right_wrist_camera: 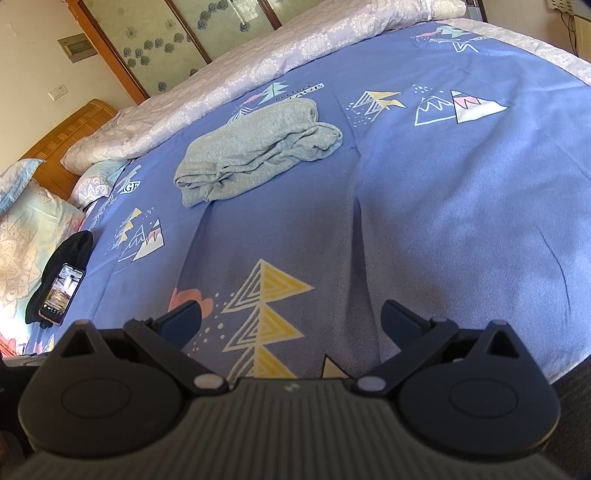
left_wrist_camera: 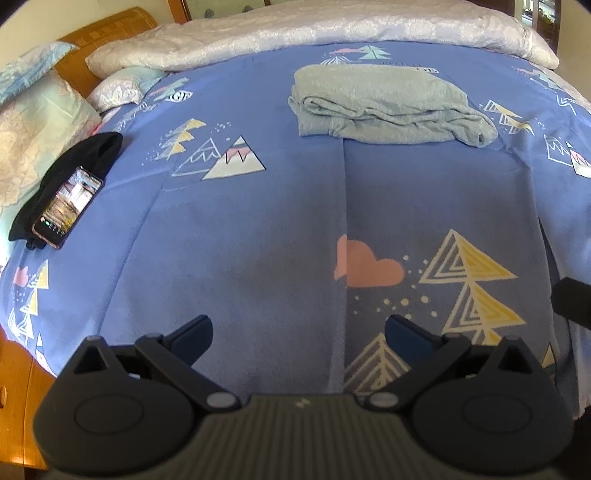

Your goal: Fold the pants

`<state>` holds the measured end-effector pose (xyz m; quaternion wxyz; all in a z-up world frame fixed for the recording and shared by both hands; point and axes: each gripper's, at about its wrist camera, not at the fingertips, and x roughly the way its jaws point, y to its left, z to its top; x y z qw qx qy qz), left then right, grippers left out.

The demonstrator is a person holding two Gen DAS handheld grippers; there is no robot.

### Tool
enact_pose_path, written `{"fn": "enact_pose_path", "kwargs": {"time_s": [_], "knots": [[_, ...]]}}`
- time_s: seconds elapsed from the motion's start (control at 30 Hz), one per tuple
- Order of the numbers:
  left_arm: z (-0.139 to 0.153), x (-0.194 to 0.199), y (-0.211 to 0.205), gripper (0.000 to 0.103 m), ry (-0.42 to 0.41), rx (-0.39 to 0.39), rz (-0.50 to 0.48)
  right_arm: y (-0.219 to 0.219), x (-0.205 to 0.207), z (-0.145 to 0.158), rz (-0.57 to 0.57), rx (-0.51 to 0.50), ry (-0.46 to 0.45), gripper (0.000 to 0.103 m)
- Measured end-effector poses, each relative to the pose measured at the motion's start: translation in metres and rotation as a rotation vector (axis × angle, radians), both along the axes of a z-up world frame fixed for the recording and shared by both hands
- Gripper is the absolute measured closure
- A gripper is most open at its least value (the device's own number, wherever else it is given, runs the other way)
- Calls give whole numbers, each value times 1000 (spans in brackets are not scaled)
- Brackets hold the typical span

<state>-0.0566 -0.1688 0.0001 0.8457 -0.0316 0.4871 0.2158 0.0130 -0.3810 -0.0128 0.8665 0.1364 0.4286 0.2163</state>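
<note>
The light grey pants [left_wrist_camera: 388, 107] lie folded in a compact bundle on the blue patterned bedspread [left_wrist_camera: 258, 221], toward the far side of the bed. They also show in the right wrist view [right_wrist_camera: 258, 151]. My left gripper [left_wrist_camera: 298, 328] is open and empty, held above the bedspread well short of the pants. My right gripper [right_wrist_camera: 290, 317] is open and empty too, over the near part of the bed, apart from the pants.
A phone [left_wrist_camera: 68, 206] lies on a black garment [left_wrist_camera: 92, 151] at the left, also in the right wrist view [right_wrist_camera: 61, 291]. Pillows [left_wrist_camera: 33, 129] and a wooden headboard [left_wrist_camera: 107, 33] are at the left. A white quilt [left_wrist_camera: 295, 33] is bunched along the far edge.
</note>
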Motion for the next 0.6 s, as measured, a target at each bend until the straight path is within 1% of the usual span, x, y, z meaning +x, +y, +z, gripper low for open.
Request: {"fn": "enact_pose_path", "kwargs": {"time_s": [0.17,0.6], "knots": [[-1,0,1,0,11,-9,12,0,0,0,-1,1,1,0],[-3,2,-2,0,25,-25,-6,-1,1,1,-4,1,-3,0]]}}
